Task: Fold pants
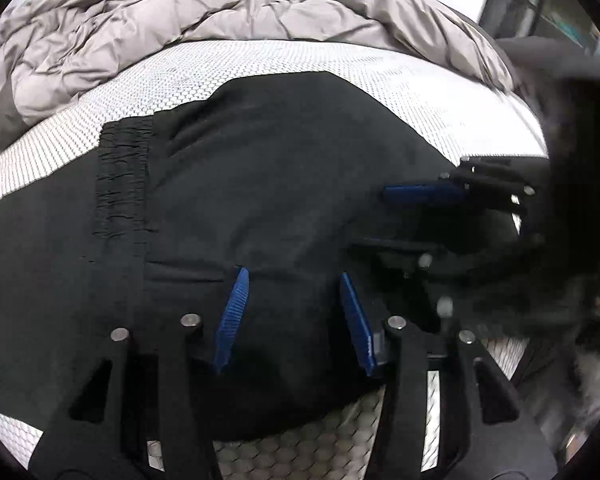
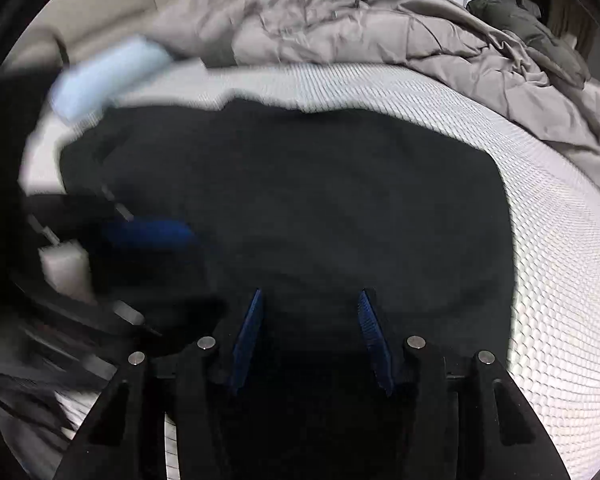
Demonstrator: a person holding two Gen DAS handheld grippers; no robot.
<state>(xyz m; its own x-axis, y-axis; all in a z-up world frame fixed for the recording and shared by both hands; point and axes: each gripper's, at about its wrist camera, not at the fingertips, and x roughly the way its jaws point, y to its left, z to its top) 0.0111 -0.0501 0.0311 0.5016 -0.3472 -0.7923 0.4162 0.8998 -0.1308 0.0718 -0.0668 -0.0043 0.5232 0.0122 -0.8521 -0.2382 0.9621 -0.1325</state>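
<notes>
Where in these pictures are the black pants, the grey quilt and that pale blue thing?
Black pants (image 1: 260, 184): left wrist view, on the flat cloth middle.
Grey quilt (image 1: 148, 20): left wrist view, on its crumpled top.
Pale blue thing (image 2: 104, 76): right wrist view, on its blurred middle; cannot tell what it is.

Left wrist view: sits behind its own fingers (image 1: 234, 320), angled steeply down, close over the black pants (image 1: 260, 184) on the bed (image 1: 340, 64); the right gripper (image 1: 416, 216) enters at 3 o'clock.

Right wrist view: same steep, close look from behind its fingers (image 2: 370, 336); the left gripper (image 2: 152, 232) is blurred at 9 o'clock.

Shared: pants, white mattress, grey duvet (image 2: 380, 36) at 12 o'clock.
</notes>
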